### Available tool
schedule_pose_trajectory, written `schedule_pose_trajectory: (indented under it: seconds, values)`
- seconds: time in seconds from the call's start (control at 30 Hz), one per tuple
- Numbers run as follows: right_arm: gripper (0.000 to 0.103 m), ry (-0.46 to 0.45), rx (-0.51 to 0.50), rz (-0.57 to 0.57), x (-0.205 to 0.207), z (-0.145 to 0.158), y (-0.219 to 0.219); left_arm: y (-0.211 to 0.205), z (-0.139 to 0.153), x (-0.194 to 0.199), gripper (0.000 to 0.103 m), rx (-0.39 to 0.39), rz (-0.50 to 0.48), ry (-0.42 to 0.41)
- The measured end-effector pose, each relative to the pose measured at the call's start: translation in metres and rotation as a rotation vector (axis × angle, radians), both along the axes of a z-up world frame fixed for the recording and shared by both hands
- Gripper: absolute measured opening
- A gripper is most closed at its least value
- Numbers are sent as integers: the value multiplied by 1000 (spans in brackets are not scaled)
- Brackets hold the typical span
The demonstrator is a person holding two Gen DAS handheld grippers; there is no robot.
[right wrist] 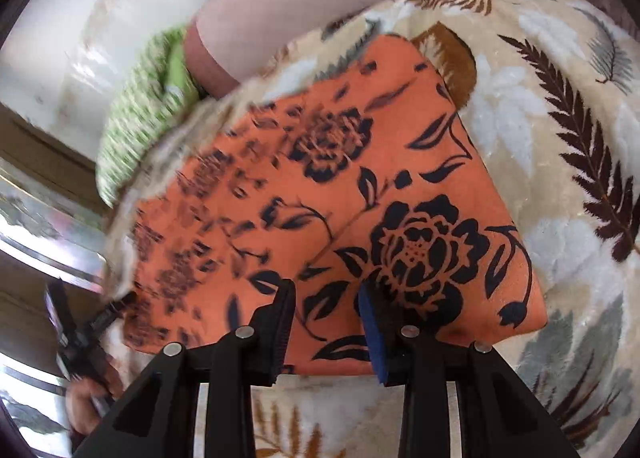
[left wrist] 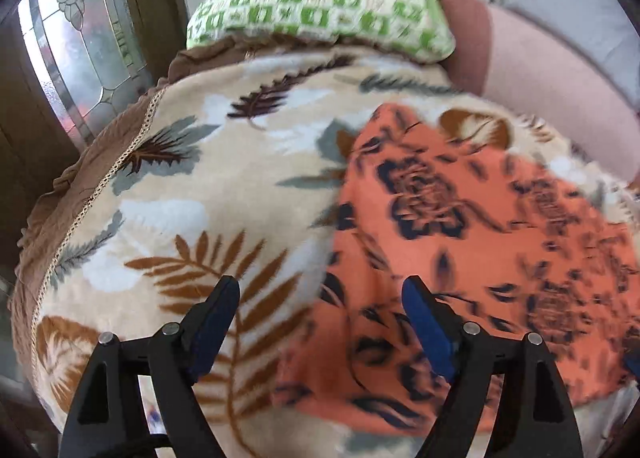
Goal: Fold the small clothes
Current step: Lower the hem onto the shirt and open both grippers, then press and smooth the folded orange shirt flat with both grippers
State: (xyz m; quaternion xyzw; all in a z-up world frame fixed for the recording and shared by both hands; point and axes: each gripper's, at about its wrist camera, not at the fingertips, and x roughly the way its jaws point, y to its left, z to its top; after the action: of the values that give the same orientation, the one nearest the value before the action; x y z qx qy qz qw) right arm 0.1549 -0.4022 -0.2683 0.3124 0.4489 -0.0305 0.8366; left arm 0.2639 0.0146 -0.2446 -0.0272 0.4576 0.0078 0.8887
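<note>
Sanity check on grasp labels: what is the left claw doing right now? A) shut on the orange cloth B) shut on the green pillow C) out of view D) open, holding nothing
D: the left claw is spread wide above the orange floral cloth and the leaf-print blanket, with nothing between its pads.

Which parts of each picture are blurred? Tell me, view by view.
Left wrist view: the orange cloth is smeared throughout and the green pillow soft; the left gripper stays sharp. Right wrist view: the cloth's left half blurs, its big flower near the right gripper crisp.

left gripper (left wrist: 320, 298): fingers spread wide | right gripper (right wrist: 326, 298): fingers parted, narrower
</note>
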Motion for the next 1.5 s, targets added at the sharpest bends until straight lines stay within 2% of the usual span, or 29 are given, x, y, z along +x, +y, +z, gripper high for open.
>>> schedule_pose_trajectory:
  seconds: [0.07,0.13,0.2,0.23,0.3,0.33,0.4,0.43,0.5,0.63,0.7,0.87,1.0,1.07,1.2,1.3,1.5]
  values:
    - [36,-36,-3,-8,-5,6,-1,-7,7,-14,84,-25,-33,-21]
    - [36,-65,-31,-21,-7,12,1,-18,7,-22,84,-15,-69,-26]
    - [36,-42,-46,-41,-3,10,-1,-34,-2,-24,84,-5,-124,2]
    - [37,1,-41,-53,0,2,-4,-40,-7,-25,86,1,-141,21]
    - [37,62,10,-41,8,-16,-8,-55,-28,-22,86,64,-164,92]
    - [37,53,20,-35,9,-18,-10,-60,-34,-21,88,107,-174,94]
    - [37,58,18,-25,12,-17,-11,-72,-33,-22,93,196,-188,45]
    - [37,57,16,-25,12,-16,-11,-75,-32,-22,93,210,-192,39]
    - [38,29,3,-33,12,-10,-7,-79,-29,-21,93,212,-192,26]
    - [38,-64,-48,84,19,8,25,-80,-18,-23,93,179,-200,-17]
    - [38,-77,-56,127,25,10,42,-81,-12,-24,93,202,-193,-49]
    - [38,-62,-102,235,36,2,88,-78,-2,-27,93,204,-196,-90]
    - [38,-14,-185,300,43,-11,113,-77,2,-26,93,197,-193,-106]
    - [39,7,-221,307,46,-19,119,-78,3,-26,93,197,-193,-111]
    - [39,3,-209,305,46,-18,117,-80,1,-25,93,208,-196,-112]
    - [39,-19,-176,281,45,-14,111,-82,-1,-23,93,214,-193,-110]
    - [39,-108,-199,220,39,7,98,-89,-2,-23,93,216,-203,-114]
